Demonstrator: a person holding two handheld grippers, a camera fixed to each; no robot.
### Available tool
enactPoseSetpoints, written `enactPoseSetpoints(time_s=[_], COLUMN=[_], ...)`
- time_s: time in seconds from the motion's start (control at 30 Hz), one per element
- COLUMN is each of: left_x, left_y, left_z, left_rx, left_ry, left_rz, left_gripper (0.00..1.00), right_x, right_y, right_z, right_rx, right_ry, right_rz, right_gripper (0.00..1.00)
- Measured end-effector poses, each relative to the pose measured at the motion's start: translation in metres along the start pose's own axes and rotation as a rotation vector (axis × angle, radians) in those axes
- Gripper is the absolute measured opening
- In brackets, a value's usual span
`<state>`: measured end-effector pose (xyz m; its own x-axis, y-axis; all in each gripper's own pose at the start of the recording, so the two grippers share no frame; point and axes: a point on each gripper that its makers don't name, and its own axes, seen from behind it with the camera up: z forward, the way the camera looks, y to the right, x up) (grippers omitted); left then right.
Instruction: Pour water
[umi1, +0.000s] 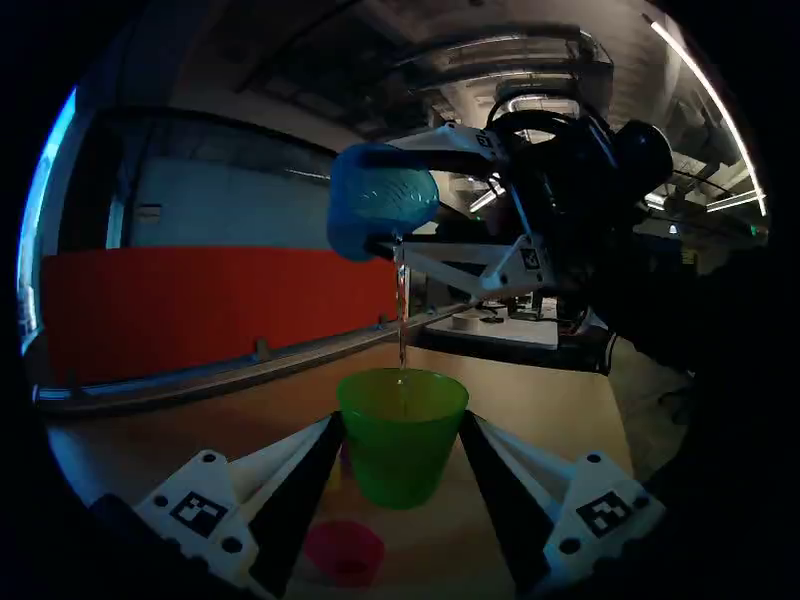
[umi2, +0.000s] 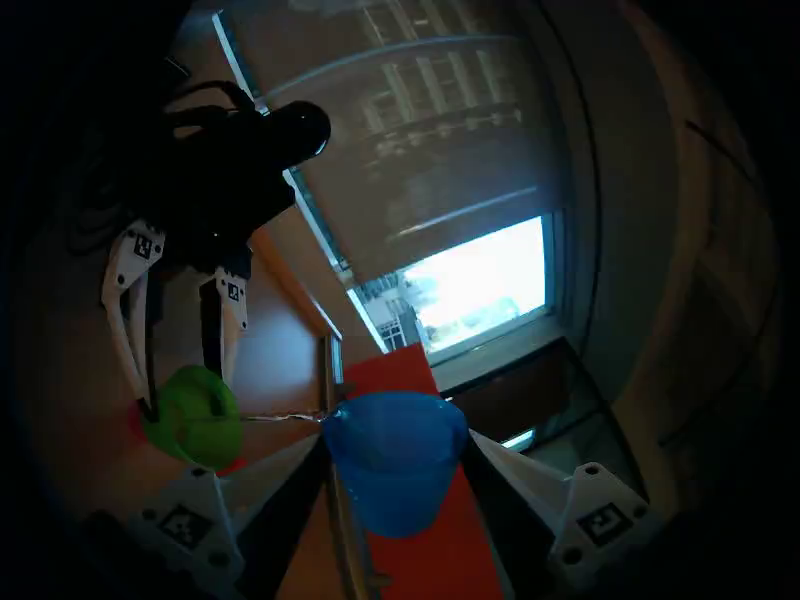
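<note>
Left gripper (umi1: 401, 428) grasps the green cup (umi1: 402, 460); above it, right gripper (umi2: 395, 440) clamps the tilted blue cup (umi2: 393, 480), water (umi1: 402, 320) streaming down.

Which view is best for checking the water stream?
Left gripper view: the water stream falls side-on from the tilted blue cup into the green cup, full length visible. Right gripper view shows it as a faint thin thread between the cups.
</note>
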<state>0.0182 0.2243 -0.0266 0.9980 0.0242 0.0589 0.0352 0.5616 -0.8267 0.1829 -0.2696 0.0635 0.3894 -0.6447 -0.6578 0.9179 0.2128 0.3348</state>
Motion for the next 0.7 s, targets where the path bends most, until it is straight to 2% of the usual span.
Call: enactPoseSetpoints(time_s=[0.7], left_x=[0.0035], left_y=[0.0015], left_z=[0.0003], left_rx=[-0.01], left_ry=[0.005], left_rz=[0.002], left_gripper=[0.84], right_x=[0.0076], right_y=[-0.001], right_z=[0.0007], right_rx=[0.001], right_ry=[0.006], right_rz=[-0.042], right_gripper=[0.9])
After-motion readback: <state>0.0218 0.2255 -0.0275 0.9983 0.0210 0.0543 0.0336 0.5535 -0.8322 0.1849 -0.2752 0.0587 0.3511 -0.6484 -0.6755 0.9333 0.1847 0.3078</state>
